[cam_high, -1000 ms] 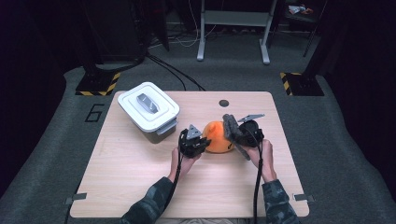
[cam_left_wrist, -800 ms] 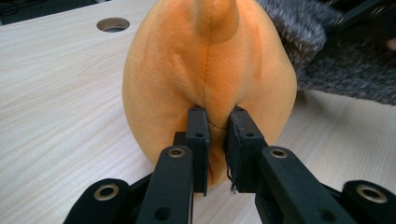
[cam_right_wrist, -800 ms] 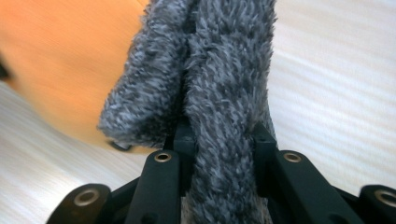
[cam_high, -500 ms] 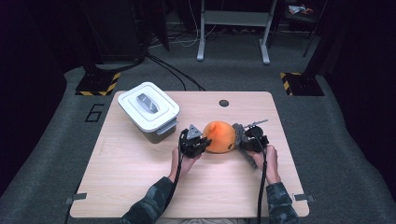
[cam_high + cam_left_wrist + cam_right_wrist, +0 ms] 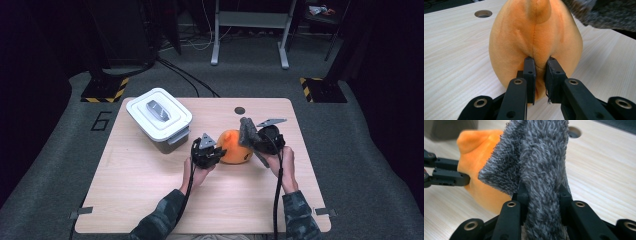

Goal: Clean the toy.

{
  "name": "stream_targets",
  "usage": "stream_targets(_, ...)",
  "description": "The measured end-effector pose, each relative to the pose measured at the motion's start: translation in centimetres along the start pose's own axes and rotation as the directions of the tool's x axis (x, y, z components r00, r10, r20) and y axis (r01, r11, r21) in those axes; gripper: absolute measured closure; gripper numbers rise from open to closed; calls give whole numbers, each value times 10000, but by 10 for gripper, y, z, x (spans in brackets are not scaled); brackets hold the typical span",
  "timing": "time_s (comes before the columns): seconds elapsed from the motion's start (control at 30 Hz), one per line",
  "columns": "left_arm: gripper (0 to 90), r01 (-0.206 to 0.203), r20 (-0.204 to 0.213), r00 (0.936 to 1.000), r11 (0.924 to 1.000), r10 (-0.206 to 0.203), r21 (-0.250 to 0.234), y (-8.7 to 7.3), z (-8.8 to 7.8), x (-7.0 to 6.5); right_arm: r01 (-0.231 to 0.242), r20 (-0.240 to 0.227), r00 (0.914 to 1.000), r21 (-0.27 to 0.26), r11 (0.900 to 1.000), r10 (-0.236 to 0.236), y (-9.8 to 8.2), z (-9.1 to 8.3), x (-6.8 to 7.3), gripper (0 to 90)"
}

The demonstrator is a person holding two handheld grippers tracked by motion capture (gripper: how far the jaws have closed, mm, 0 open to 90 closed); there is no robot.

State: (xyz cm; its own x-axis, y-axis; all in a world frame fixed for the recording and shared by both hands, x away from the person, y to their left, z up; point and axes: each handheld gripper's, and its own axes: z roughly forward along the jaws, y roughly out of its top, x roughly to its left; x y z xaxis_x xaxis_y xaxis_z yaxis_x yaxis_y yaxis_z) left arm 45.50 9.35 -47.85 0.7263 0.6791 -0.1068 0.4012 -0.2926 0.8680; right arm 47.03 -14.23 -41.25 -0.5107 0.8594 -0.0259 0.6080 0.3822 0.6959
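Observation:
An orange plush toy [image 5: 233,148] sits on the wooden table [image 5: 150,190], right of centre. My left gripper [image 5: 218,153] presses against its left side. In the left gripper view, this gripper [image 5: 540,71] is shut on a fold along the orange plush toy's [image 5: 536,35] seam. My right gripper [image 5: 249,140] is at the toy's right side, shut on a grey fuzzy cloth [image 5: 246,130] that stands up from its jaws. The right gripper view shows the right gripper [image 5: 541,193] clamped on the grey fuzzy cloth [image 5: 541,162], with the orange plush toy [image 5: 480,172] just behind it.
A white lidded container [image 5: 159,119] stands at the table's back left, a short way from the left gripper. A round cable hole [image 5: 240,110] lies near the back edge. Bare wood stretches toward the near edge. Dark floor surrounds the table.
The right gripper, holding the grey cloth, swung away to the right and down, then came back up against the toy's right side. The left gripper and the toy kept their place.

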Motion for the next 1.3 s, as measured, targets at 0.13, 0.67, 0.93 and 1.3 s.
stream_targets(0.13, 745, 22, 79, 10000, 10000, -21, -80, -1, 0, 2, 117, 206, 9997, 409, 9991, -125, -3, 17, 4, 724)
stream_targets(0.67, 469, 909, 93, 9958, 9958, -910, 139, -16, -3, 13, -293, 277, 9992, 520, 9982, 278, -15, 23, -9, 735)
stream_targets(0.93, 630, 1004, 158, 9948, 9945, -1009, 285, -21, 5, 10, -449, 319, 9986, 513, 9977, 433, -18, 25, -13, 736)
stream_targets(1.3, 830, 83, 9, 10000, 10000, -83, -53, -7, 5, 9, -931, 451, 9945, -230, 9954, 940, -25, 16, -21, 750)
